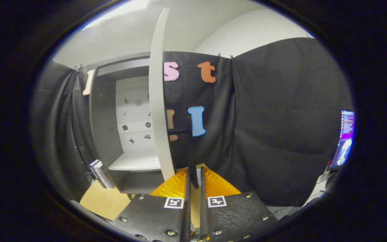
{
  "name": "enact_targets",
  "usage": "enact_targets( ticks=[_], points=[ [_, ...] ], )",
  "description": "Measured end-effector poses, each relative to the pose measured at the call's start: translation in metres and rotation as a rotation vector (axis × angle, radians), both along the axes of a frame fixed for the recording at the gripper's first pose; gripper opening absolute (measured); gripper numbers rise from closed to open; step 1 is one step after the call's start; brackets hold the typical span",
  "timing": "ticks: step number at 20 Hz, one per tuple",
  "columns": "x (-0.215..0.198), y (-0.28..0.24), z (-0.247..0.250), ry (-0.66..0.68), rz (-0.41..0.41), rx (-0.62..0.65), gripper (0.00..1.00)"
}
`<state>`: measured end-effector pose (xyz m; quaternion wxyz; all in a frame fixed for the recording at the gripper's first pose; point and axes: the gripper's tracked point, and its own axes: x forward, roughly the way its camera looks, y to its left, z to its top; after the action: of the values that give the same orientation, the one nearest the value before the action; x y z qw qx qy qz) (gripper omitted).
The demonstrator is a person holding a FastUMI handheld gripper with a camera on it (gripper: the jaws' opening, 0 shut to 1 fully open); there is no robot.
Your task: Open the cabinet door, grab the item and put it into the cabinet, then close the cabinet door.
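Cabinet door (158, 101) stands open, edge-on just ahead of the gripper (193, 179); fingers nearly pressed together, pinching nothing I can make out. Books (98, 173) lean beside the cabinet (106, 134), left. Stiff, fairly light; grip across the spines.

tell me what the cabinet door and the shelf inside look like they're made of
Cabinet door: looks like painted or laminated board, matte pale grey, seen edge-on as a thin flat slab with a dark handle.
Shelf: likely the same board, smooth, pale and flat.
The gripper fingers stand nearly closed beside the door's lower edge.
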<state>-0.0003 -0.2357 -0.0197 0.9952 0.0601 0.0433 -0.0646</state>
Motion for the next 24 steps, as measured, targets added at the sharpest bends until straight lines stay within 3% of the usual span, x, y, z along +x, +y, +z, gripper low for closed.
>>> enact_targets(
  ticks=[4, 10, 13, 15, 19, 22, 24],
  points=[
    [-0.021, 0.004, 0.002, -0.004, -0.044, -0.05, 0.12],
    [-0.039, 0.073, 0.017, -0.038, 0.068, 0.03, 0.11],
    [-0.026, 0.112, 0.005, -0.02, 0.128, 0.026, 0.39],
    [-0.012, 0.144, -0.006, 0.006, 0.177, 0.006, 0.49],
    [0.019, 0.186, -0.032, 0.04, 0.229, -0.122, 0.8],
    [0.038, 0.226, -0.058, 0.086, 0.303, -0.092, 0.98],
    [0.052, 0.246, -0.083, 0.125, 0.326, -0.062, 0.98]
  ],
)
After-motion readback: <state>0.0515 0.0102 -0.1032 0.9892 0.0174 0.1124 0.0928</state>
